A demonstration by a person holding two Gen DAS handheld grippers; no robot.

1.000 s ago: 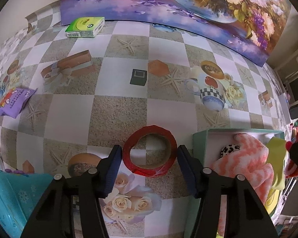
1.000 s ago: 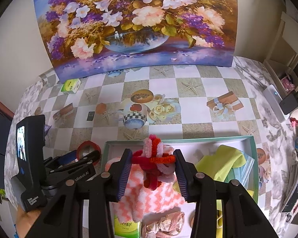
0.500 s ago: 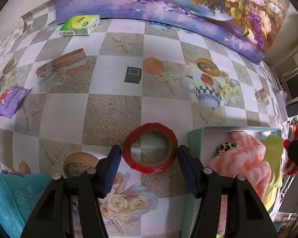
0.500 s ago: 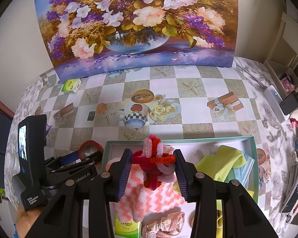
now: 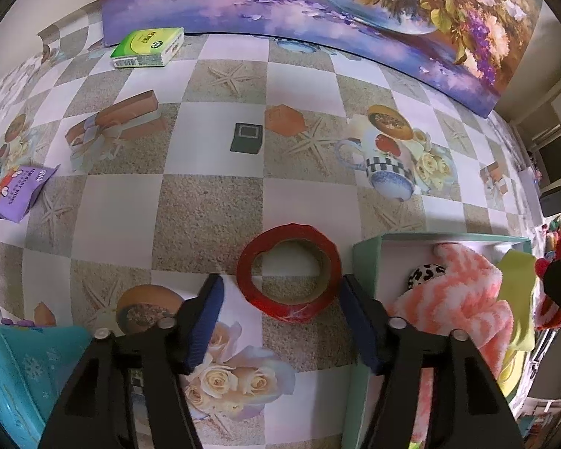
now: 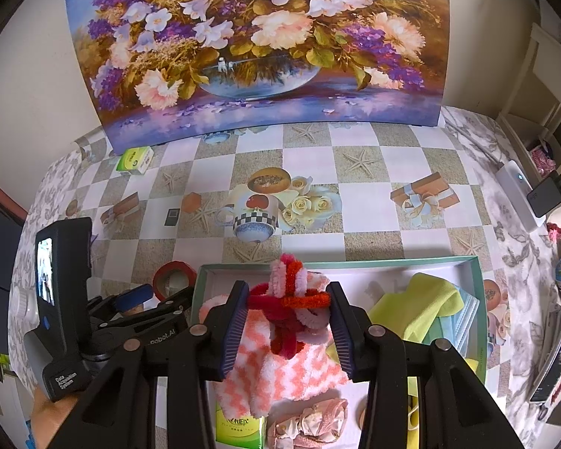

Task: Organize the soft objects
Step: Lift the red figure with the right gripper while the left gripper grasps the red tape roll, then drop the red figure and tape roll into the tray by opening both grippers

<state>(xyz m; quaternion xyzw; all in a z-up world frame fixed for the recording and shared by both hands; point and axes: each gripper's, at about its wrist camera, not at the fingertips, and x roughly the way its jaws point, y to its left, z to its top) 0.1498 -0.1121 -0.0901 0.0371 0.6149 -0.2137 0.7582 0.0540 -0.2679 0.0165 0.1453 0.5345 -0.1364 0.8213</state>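
My right gripper is shut on a knot of red, orange and pink fuzzy pipe cleaners, held above the teal box. In the box lie a pink-and-white fuzzy sock, a yellow cloth, a face mask, a green tissue pack and a pink scrunchie. My left gripper is open and empty, its fingers on either side of a red tape roll on the table, left of the box.
A green tissue pack lies at the back left by the flower painting. A purple wipes pack is at the left edge, a small black square mid-table, a turquoise container at lower left. Chargers lie at right.
My left gripper has drawn back a little from the red tape roll, which now sits farther ahead of the fingertips. The right gripper holds still with the pipe cleaners.
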